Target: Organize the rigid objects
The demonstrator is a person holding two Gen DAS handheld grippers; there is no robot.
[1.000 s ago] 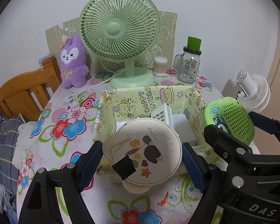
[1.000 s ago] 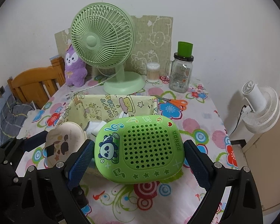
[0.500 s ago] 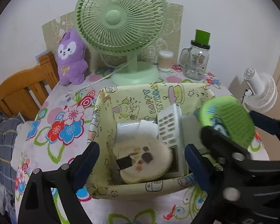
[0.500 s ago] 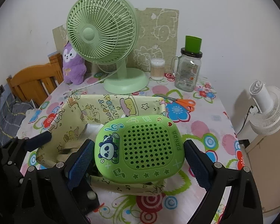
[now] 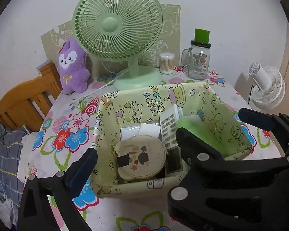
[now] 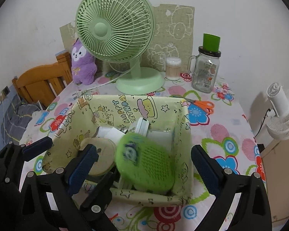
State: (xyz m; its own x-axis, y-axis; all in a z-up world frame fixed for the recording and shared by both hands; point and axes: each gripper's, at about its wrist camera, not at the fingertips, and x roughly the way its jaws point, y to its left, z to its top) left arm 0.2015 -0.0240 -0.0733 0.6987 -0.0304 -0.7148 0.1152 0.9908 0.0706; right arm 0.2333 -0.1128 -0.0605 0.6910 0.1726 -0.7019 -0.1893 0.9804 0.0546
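**Right wrist view: green panda case loose above the fabric basket, both tools wide open**

In the right wrist view the right tool (image 6: 144, 165) stands with its jaws spread wide; they have just been opening, and neither blue pad touches the green panda case (image 6: 146, 165). The case is motion-blurred and tilted, lying between the jaws over the near right part of the fabric basket (image 6: 183, 134); whether it rests on the contents or is in the air cannot be told.

The left tool (image 5: 136, 165) is also fully apart, its jaws having just been opening, and it grips nothing. In the left wrist view its left blue pad sits outside the basket's near left corner, while its right finger is hidden behind the black frame of the right tool. The round beige case (image 5: 141, 158) with a hedgehog print lies flat inside the basket at the near left, free of both pads. Behind it lie white boxes (image 5: 140, 130), and a white calculator (image 5: 168, 127) leans just right of the round case.

The basket sits on the worktop (image 6: 221, 132), which is covered with a flowered cloth. Behind it are a green fan (image 6: 115, 27), a purple plush toy (image 6: 82, 63), a tub of cotton swabs (image 6: 173, 68), a glass jar mug (image 6: 207, 71) with a green lid, and orange scissors (image 6: 202, 105) just beyond the basket's far right corner.
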